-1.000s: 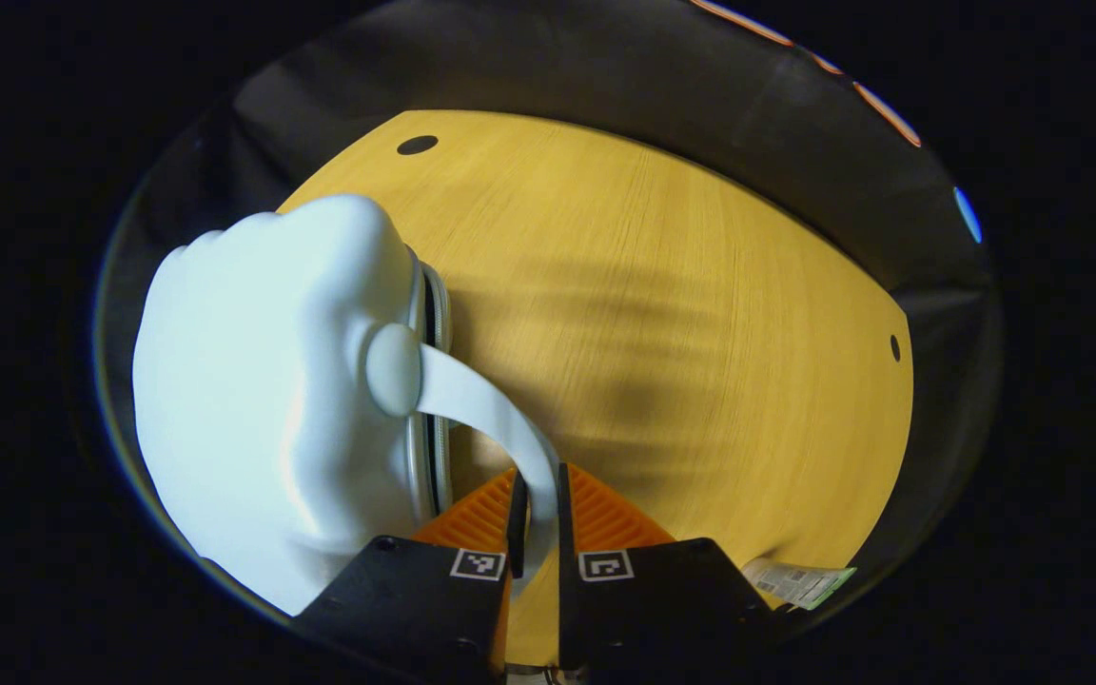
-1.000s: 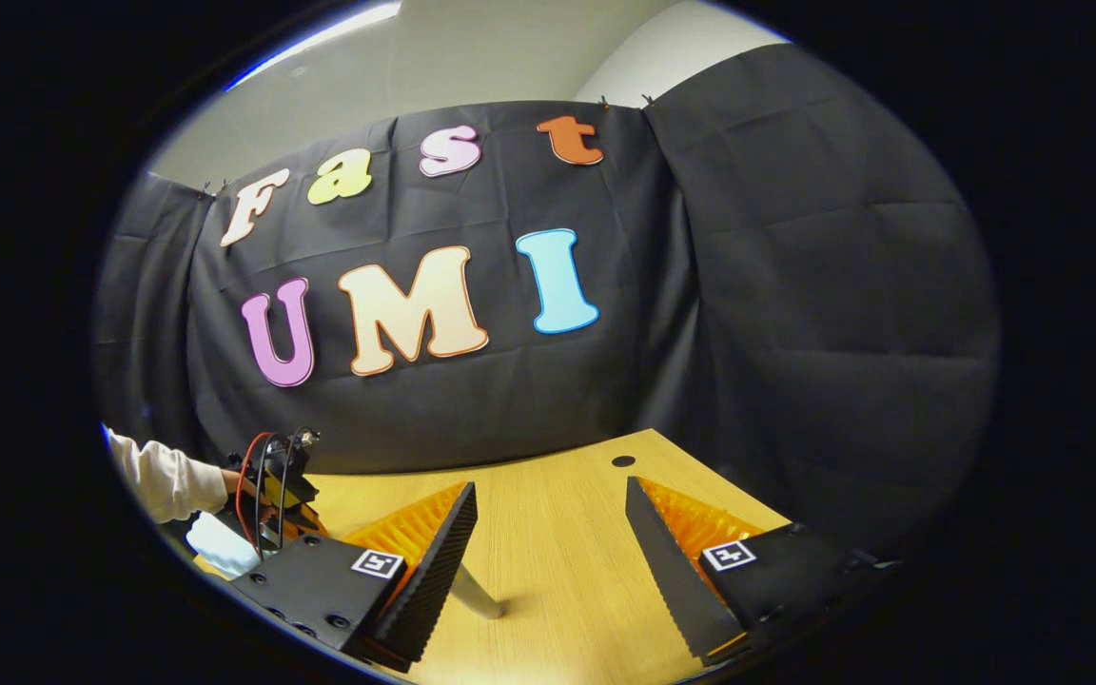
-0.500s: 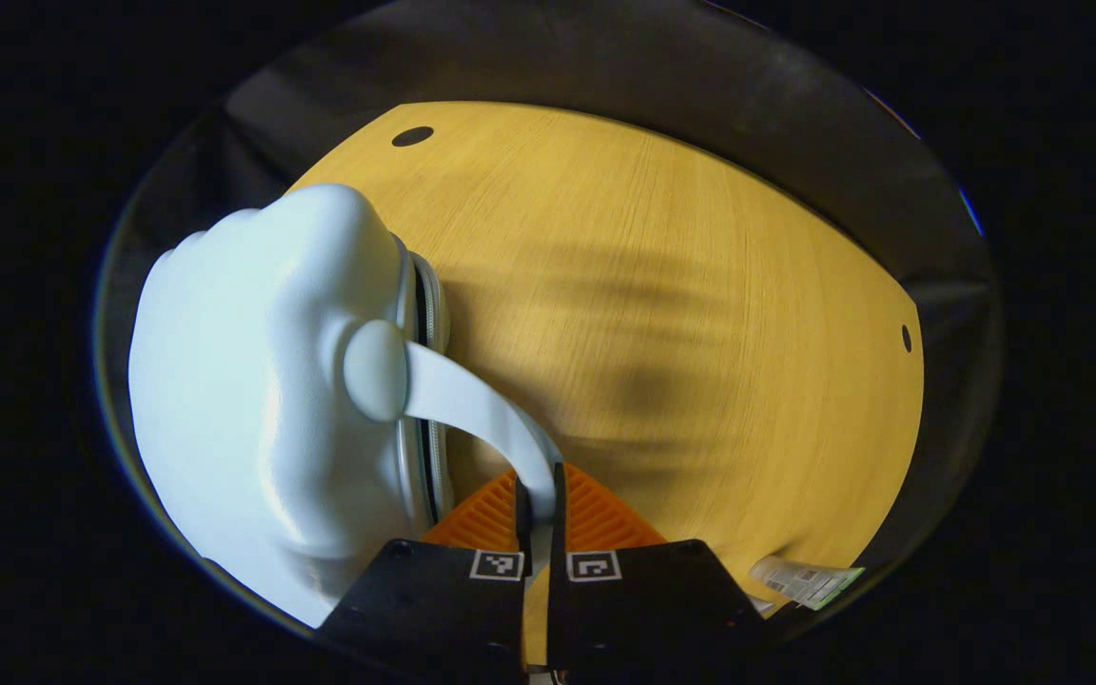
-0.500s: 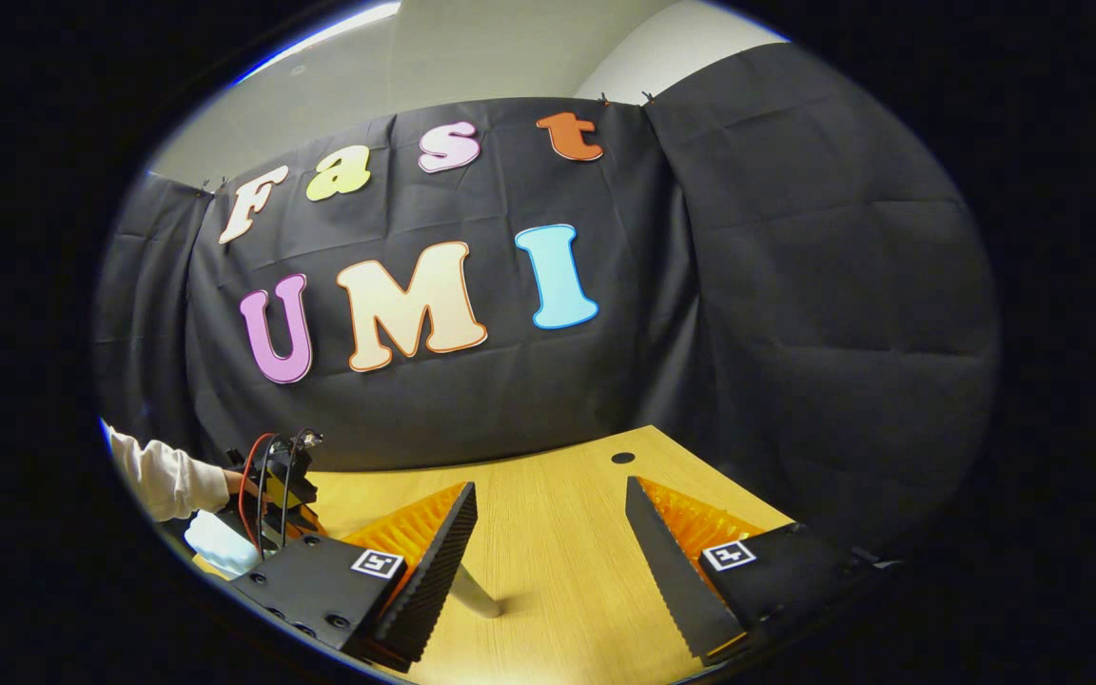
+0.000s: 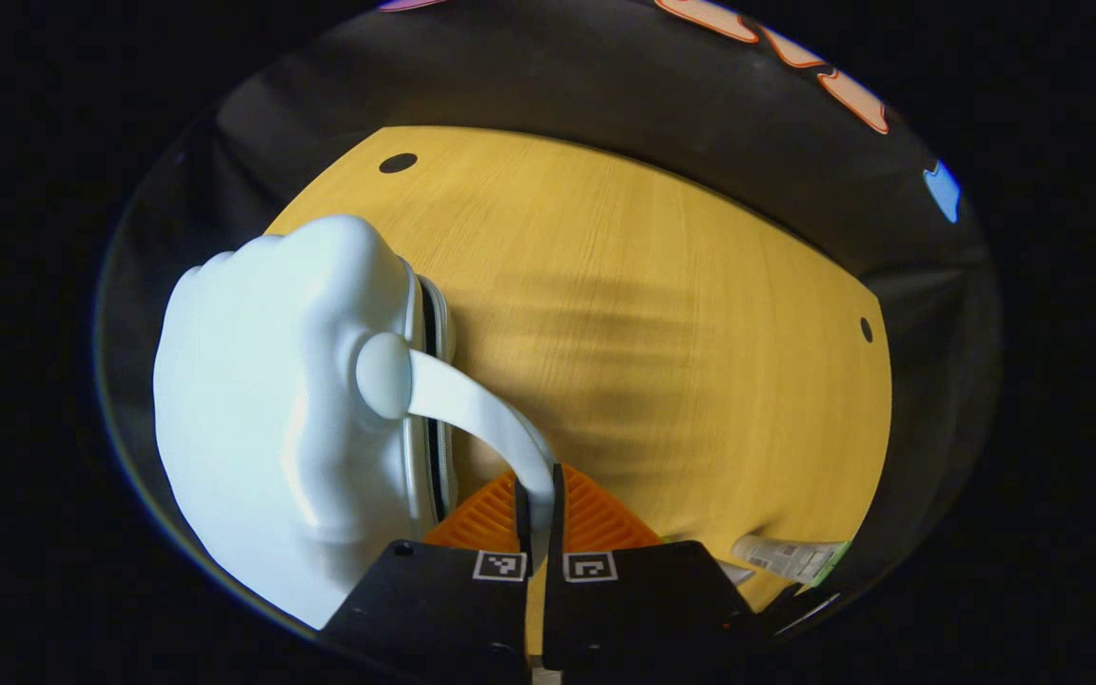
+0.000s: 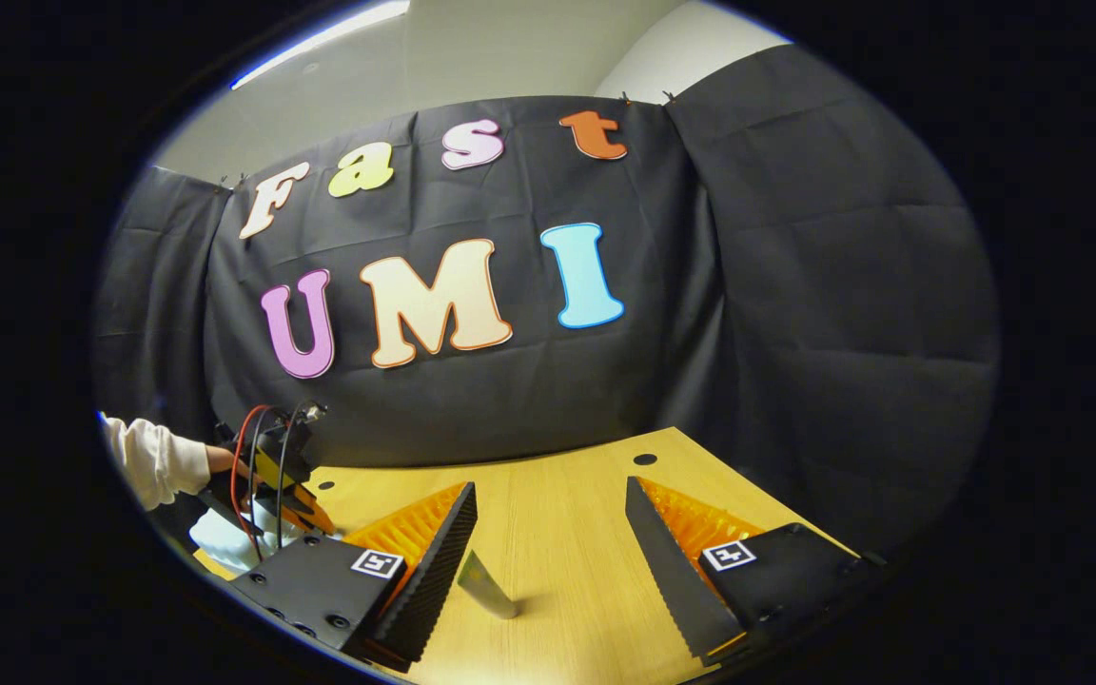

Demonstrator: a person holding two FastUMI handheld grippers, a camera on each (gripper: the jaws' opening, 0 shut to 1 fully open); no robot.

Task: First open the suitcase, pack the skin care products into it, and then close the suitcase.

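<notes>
In the left gripper view, the left gripper (image 5: 537, 495) has its two fingers pressed together on the curved white handle (image 5: 472, 414) of the suitcase (image 5: 272, 419). The handle arches from a round knob on the suitcase's shell down into the narrow slot between the fingers. The suitcase is a pale, glossy, hard-shelled case that sits on the wooden surface (image 5: 681, 323) to the left of the gripper. Its zipper seam runs along the edge facing the handle, and the two halves lie close together there. A small tube (image 5: 789, 557) with a pale body and a green end lies on the surface at the lower right, well apart from the suitcase.

In the right gripper view, the right gripper (image 6: 548, 533) hovers over the surface (image 6: 567, 571) with its fingers spread wide and nothing between them. A slim, pale tube (image 6: 486, 585) lies on the surface just beside the left-hand finger in that view. Farther off at the left edge, a hand in a light sleeve (image 6: 153, 461) holds the left gripper (image 6: 277, 476), with red and black wires looping over it. Part of the white suitcase (image 6: 220, 538) shows beneath it.
</notes>
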